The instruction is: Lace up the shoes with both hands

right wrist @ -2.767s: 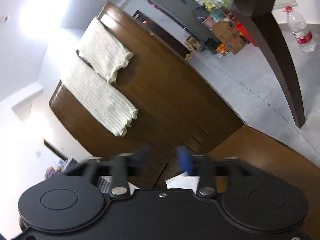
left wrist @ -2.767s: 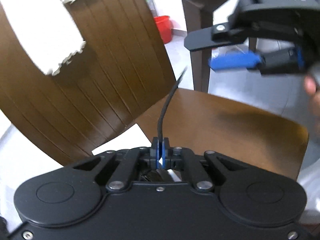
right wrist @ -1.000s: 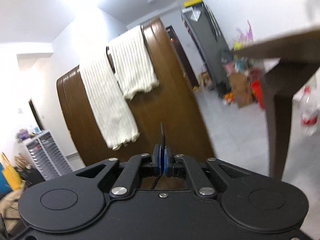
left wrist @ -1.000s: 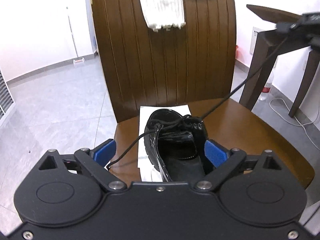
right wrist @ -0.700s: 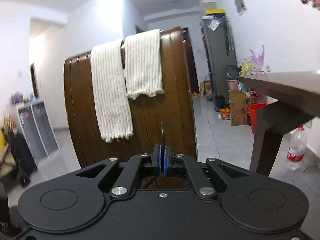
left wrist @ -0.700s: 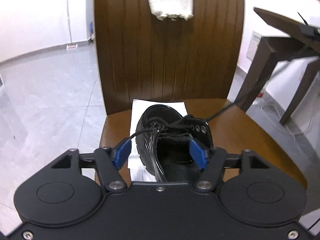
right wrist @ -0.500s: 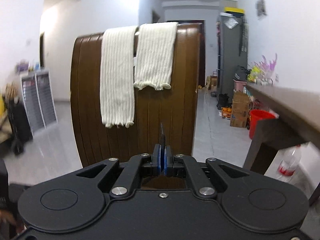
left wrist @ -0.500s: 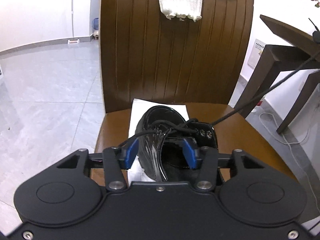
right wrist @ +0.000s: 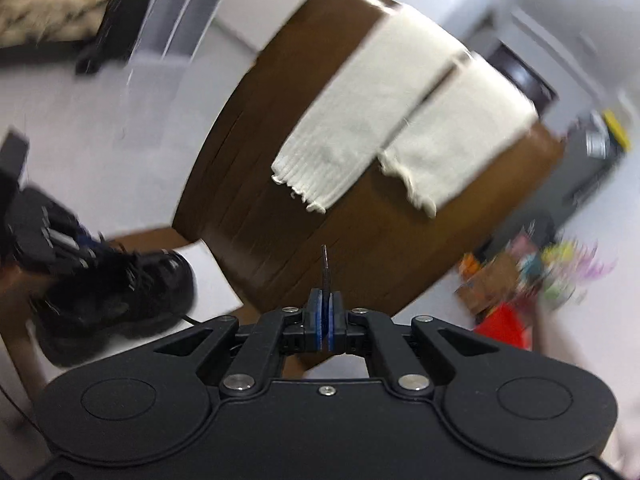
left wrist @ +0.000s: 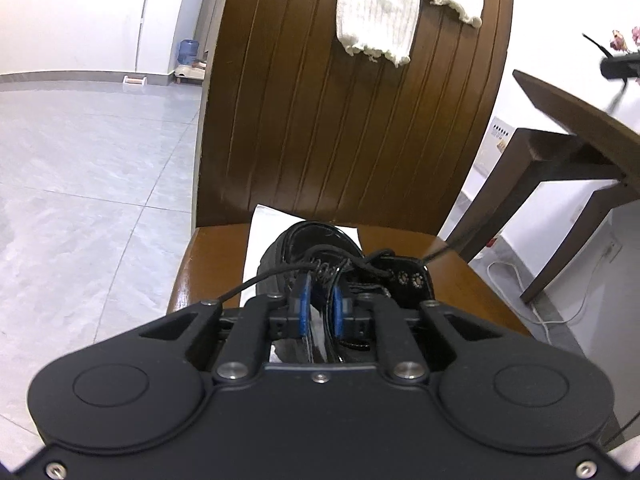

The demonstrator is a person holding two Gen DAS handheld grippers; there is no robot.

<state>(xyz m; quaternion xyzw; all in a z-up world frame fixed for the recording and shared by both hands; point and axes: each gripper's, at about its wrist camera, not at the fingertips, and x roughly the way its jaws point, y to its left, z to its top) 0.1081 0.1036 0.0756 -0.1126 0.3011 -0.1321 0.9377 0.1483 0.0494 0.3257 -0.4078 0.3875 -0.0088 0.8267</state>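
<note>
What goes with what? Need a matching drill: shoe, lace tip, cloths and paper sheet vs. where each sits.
1 glossy black leather shoe
2 black shoelace tip
3 cream ribbed knit cloths
4 white paper sheet

A draped over the brown wooden chair back
B on the chair seat, under the shoe
C pinched in the shut right gripper
D standing on the paper

Pairs: 1-D, 2-C, 3-A, 4-B

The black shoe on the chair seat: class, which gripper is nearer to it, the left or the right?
Left. The left gripper is at the black shoe, its blue pads astride one side flap. The right gripper is off to the shoe's side and raised, shut on a lace end.
</note>
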